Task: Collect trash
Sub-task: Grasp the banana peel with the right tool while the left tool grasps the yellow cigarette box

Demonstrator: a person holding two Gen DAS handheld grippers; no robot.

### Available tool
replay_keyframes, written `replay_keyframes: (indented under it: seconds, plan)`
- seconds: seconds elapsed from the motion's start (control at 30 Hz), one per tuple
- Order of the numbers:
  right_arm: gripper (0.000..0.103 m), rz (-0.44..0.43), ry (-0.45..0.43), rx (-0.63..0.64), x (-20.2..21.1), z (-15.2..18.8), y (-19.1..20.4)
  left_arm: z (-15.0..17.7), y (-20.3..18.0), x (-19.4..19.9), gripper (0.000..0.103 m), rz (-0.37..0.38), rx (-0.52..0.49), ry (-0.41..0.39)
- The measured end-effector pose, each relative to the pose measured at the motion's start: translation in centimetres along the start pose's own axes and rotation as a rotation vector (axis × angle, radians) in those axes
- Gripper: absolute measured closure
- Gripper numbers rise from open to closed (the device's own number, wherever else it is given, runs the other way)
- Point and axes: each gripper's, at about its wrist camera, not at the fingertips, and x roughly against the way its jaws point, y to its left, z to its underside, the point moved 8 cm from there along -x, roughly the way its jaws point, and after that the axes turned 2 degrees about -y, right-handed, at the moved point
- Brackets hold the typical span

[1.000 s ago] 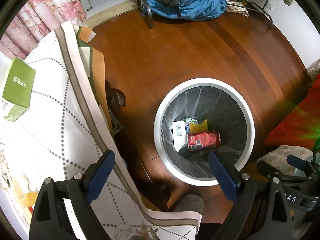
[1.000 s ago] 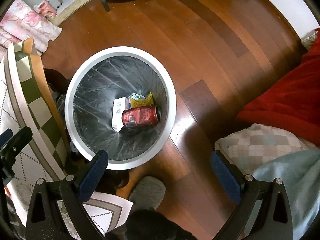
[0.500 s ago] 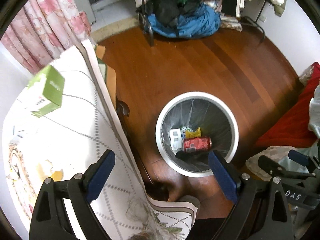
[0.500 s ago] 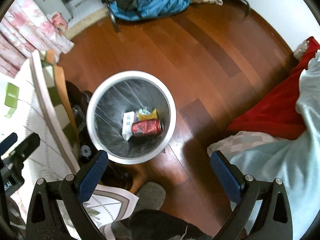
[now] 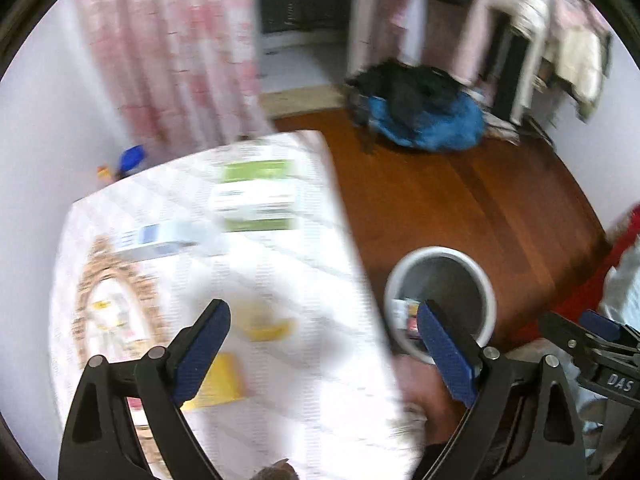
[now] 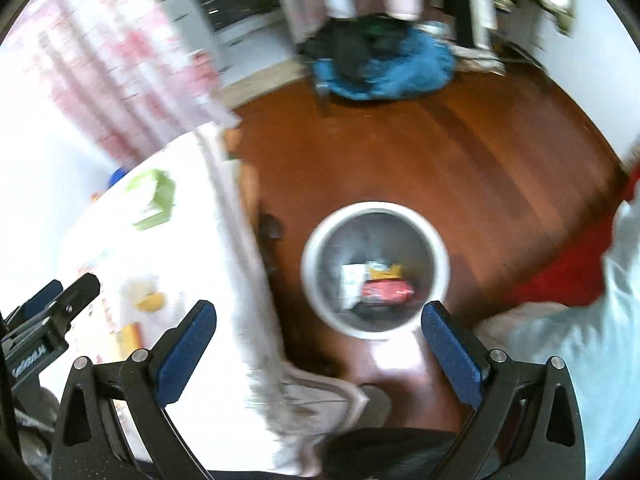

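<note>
Both the left gripper (image 5: 322,344) and the right gripper (image 6: 318,344) are held wide apart and empty, while the red can (image 6: 386,291) is seen lying inside the white bin (image 6: 374,332) at centre frame, right of the table (image 6: 192,264).

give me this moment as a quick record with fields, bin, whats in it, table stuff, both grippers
bin: round white-rimmed trash bin on the wooden floor, beside the table
bin contents: red can, white carton, yellow wrapper
table: white patterned cloth; green box, yellow scraps, blurred
left gripper: open, empty, over the table edge
right gripper: open, empty, above the bin's near side
image quality: motion blur in both views
</note>
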Motion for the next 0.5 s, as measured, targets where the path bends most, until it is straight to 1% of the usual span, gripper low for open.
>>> replay_keyframes:
  seconds: [0.03, 0.1, 0.13, 0.23, 0.27, 0.3, 0.33, 0.37, 0.4, 0.43, 0.5]
  plan:
    - [0.0, -0.028, 0.016, 0.04, -0.8, 0.3, 2.6, 0.4, 2.2, 0.1, 0.008, -0.032, 0.014, -0.004]
    - [0.0, -0.059, 0.037, 0.102, -2.4, 0.9, 6.3, 1.2, 6.1, -0.2, 0.008, -0.092, 0.042, 0.005]
    - [0.0, -0.074, 0.047, 0.145, -3.5, 1.3, 8.5, 2.3, 9.3, -0.9, 0.008, -0.135, 0.066, 0.026]
    - [0.0, -0.083, 0.1, 0.274, -7.0, 2.6, 14.7, 5.5, 15.6, -3.2, 0.008, -0.218, 0.113, 0.094]
    - [0.0, -0.087, 0.122, 0.316, -8.4, 3.0, 16.7, 6.4, 16.9, -3.9, 0.008, -0.238, 0.118, 0.113]
    - [0.001, -0.088, 0.138, 0.346, -9.5, 3.4, 17.9, 7.3, 18.3, -4.7, 0.008, -0.257, 0.12, 0.132]
    - [0.003, -0.081, 0.152, 0.379, -10.7, 3.7, 19.3, 8.9, 20.2, -5.8, 0.008, -0.284, 0.118, 0.163]
    - [0.013, -0.074, 0.167, 0.417, -11.8, 4.0, 20.8, 9.7, 21.1, -6.5, 0.008, -0.296, 0.114, 0.18]
    - [0.026, -0.06, 0.175, 0.446, -12.7, 4.4, 21.8, 10.7, 21.8, -7.1, 0.008, -0.305, 0.111, 0.196]
    - [0.032, -0.059, 0.181, 0.464, -13.5, 4.6, 22.5, 11.7, 22.6, -7.9, 0.008, -0.305, 0.109, 0.222]
    - [0.043, -0.068, 0.204, 0.495, -14.9, 5.0, 23.8, 12.6, 23.2, -8.5, 0.008, -0.294, 0.105, 0.24]
